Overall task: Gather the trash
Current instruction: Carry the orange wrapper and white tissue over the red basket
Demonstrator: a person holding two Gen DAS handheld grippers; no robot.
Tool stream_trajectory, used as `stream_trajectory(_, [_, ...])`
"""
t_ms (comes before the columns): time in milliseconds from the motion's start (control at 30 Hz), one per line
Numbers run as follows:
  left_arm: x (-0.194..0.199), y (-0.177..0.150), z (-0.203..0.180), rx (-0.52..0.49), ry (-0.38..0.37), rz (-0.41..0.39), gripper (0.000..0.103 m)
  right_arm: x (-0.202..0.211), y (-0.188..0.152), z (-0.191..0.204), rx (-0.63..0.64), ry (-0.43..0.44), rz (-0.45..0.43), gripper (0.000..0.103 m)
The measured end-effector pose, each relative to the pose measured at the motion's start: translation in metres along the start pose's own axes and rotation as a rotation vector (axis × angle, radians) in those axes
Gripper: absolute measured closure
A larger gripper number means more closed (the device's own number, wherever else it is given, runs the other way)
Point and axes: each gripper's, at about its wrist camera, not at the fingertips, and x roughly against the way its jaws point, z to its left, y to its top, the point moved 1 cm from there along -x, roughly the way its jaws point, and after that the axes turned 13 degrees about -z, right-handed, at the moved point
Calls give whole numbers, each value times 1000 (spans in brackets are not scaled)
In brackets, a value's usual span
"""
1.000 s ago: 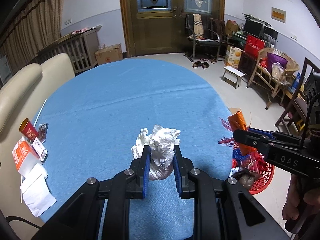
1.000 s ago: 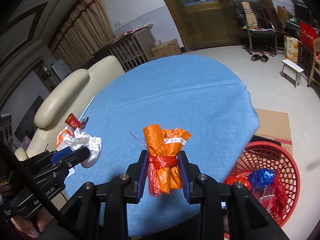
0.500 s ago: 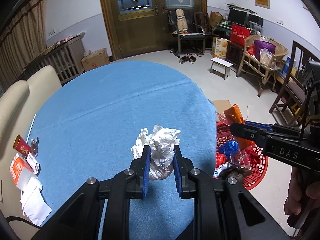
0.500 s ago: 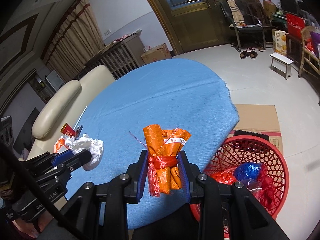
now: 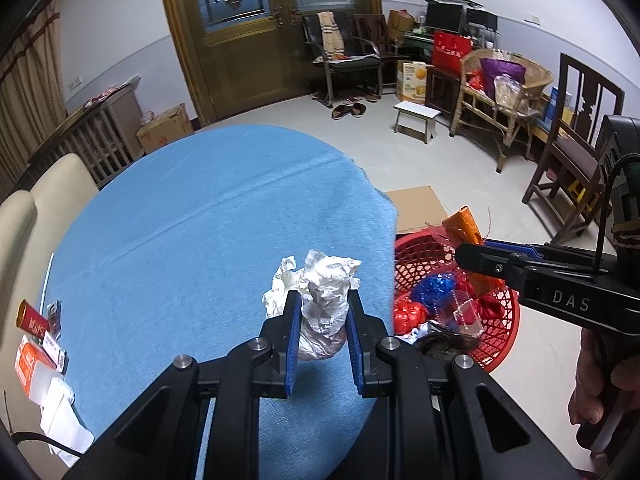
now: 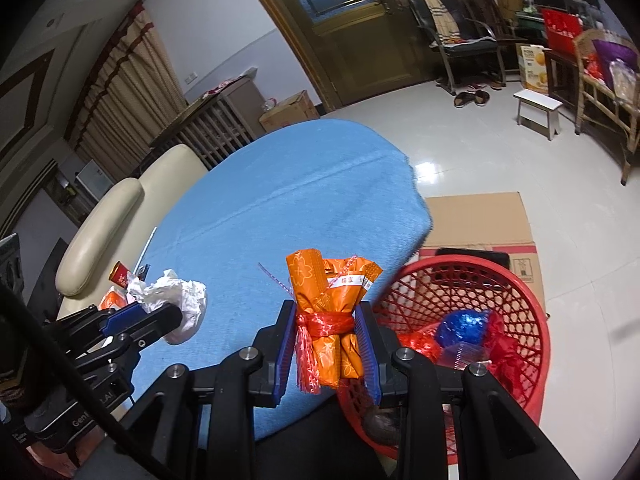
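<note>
My left gripper is shut on a crumpled white plastic wad, held over the near right part of the blue table. My right gripper is shut on an orange wrapper bundle tied with red ribbon, at the table's edge beside the red basket. The basket stands on the floor and holds blue and red wrappers. In the left wrist view the right gripper reaches over the red basket with the orange bundle. The white wad also shows in the right wrist view.
A red can, an orange box and white paper lie at the table's left edge by a cream sofa. Flat cardboard lies on the floor behind the basket. Chairs, a stool and boxes line the far wall.
Both grippers have moved right toward the basket with their loads still held. The basket now fills more of both views, and the table's left-edge items have slid further left.
</note>
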Motion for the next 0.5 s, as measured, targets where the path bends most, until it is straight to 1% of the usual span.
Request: stream_trajectory(500, [-12, 5, -32, -55, -51, 20, 80, 17, -1, -36, -61, -45, -9, 70])
